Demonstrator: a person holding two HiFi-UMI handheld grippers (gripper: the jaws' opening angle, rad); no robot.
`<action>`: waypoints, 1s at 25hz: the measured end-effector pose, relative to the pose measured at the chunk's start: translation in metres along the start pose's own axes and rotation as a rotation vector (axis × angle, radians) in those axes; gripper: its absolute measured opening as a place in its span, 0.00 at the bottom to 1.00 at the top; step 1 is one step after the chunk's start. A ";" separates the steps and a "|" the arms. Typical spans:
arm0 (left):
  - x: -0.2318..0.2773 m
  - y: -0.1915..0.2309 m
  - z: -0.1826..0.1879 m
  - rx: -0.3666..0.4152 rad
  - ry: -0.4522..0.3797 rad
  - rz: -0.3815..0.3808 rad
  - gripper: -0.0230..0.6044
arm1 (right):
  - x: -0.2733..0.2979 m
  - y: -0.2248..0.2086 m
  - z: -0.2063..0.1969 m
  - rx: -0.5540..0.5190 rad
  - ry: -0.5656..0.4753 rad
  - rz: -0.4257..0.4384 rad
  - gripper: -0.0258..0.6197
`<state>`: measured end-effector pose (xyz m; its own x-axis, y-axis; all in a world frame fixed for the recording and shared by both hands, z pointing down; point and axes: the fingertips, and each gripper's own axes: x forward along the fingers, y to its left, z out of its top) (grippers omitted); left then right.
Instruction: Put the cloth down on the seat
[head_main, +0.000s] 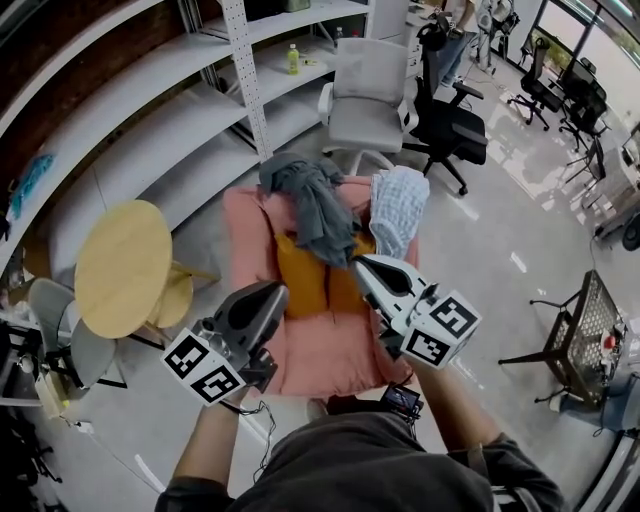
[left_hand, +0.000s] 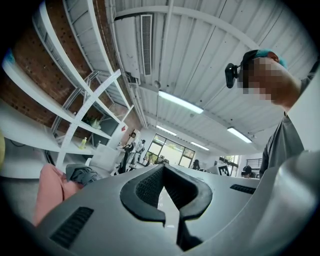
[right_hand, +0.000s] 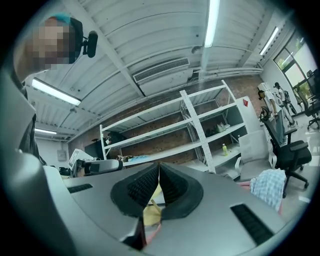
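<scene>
1 yellow cloth (head_main: 300, 275) sits pinched in the closed right gripper (head_main: 359, 263); left gripper (head_main: 279, 291) closed, empty; next looks like lifting it onto the seat (head_main: 320, 352).

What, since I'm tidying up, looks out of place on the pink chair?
Three cloths lie untidily on the pink chair: a grey cloth bunched over the backrest, a checked cloth hanging off one back corner, and a yellow cloth crumpled on the seat, pinched by the right gripper.
</scene>
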<state>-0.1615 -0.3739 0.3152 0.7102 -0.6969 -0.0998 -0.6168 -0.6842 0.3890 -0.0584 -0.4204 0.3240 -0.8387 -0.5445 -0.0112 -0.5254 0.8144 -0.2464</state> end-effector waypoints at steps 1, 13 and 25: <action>0.000 -0.001 -0.001 0.000 0.002 -0.002 0.05 | -0.001 0.000 0.000 0.003 -0.001 -0.002 0.07; 0.010 -0.004 -0.001 -0.004 -0.006 -0.006 0.05 | 0.005 0.001 0.005 -0.003 0.004 0.017 0.06; 0.013 0.002 -0.010 -0.028 -0.006 0.003 0.05 | 0.009 -0.014 -0.002 0.004 0.023 -0.007 0.06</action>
<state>-0.1498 -0.3826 0.3235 0.7062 -0.7004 -0.1039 -0.6091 -0.6757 0.4151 -0.0587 -0.4359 0.3295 -0.8379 -0.5457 0.0126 -0.5311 0.8096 -0.2499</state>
